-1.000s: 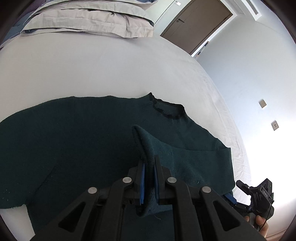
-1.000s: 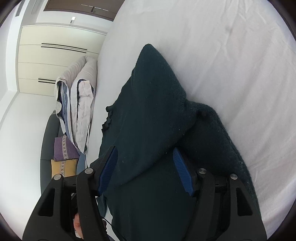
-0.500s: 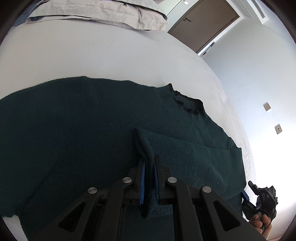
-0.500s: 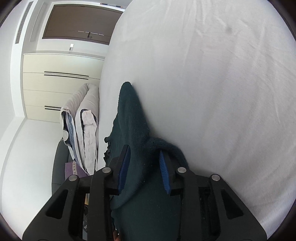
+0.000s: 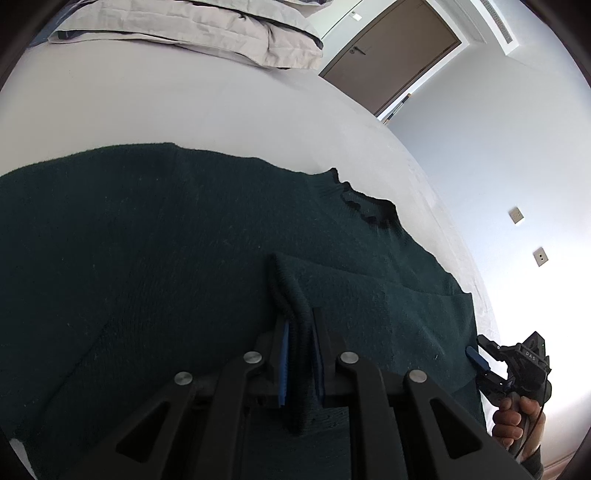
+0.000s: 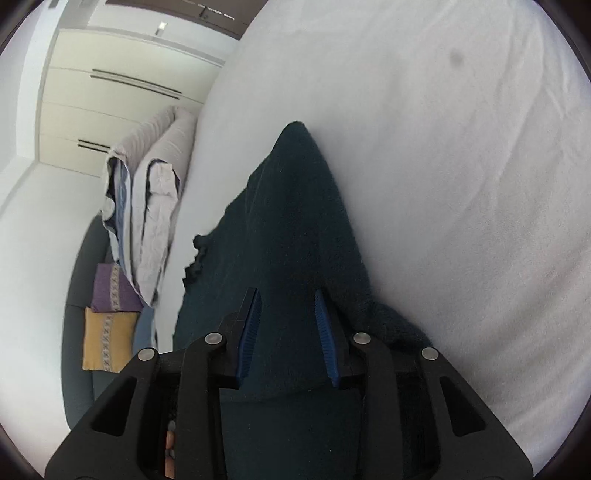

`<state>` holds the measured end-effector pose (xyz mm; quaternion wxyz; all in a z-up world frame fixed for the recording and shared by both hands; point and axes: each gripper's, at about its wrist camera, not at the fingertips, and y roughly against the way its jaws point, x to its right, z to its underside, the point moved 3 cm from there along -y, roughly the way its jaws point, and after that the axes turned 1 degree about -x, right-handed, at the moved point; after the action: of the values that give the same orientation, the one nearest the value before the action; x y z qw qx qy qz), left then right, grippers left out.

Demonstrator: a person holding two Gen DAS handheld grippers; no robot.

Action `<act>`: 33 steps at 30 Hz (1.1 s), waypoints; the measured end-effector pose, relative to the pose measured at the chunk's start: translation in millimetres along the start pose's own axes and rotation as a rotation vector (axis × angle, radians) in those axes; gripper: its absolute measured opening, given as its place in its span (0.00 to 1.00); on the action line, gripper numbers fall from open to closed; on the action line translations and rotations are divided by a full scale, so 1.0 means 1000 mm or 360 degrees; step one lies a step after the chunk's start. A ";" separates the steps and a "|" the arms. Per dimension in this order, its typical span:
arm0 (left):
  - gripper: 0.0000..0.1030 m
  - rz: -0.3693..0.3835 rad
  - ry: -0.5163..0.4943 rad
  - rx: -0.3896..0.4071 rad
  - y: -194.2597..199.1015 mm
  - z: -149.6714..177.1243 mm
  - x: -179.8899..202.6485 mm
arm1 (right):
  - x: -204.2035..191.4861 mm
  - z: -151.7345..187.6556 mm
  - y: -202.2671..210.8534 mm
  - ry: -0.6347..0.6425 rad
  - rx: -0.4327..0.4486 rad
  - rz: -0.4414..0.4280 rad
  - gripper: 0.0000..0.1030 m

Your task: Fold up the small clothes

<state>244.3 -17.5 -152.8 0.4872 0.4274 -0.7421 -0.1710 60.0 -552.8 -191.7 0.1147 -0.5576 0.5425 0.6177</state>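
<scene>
The white bed carries everything here, its sheet bare from the folded grey bedding at the far head edge down to the garment. In the right wrist view the same bedding stands at the bed's left edge, with a purple cushion and a yellow cushion on a dark sofa beside the bed, and pale wardrobe doors behind. A brown door shows beyond the bed's far corner.

The dark green sweater lies spread flat across the near part of the bed, its frilled neckline toward the right edge. One flap is doubled over onto the body near that edge. Compared with a second ago the sweater fills more of the left view, and the folded layer lies lower and flatter on the body.

The left gripper is pressed together on a raised ridge of the folded knit, as it was half a second ago. The right gripper sits over the sweater at the bed's right edge with its blue pads spread apart; half a second ago they were closer together around the fabric, and now the cloth lies loose between them. It also shows at the lower right of the left view, held in the person's hand.
</scene>
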 end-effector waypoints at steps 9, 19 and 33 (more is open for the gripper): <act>0.14 0.0008 -0.0014 0.0048 -0.003 0.004 0.001 | -0.042 -0.042 -0.011 0.0162 0.0063 0.0025 0.45; 0.14 0.0195 0.0131 0.0016 0.002 0.000 -0.016 | -0.034 -0.079 -0.019 0.0115 0.0263 0.0148 0.44; 0.88 0.0030 0.0457 0.0484 0.188 0.018 -0.082 | -0.185 0.053 0.073 0.1006 0.0789 0.0240 1.00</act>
<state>154.2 154.0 -82.3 0.5196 0.5091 -0.6861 0.0101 40.5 -452.6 -13.4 0.0277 -0.6342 0.7229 0.2729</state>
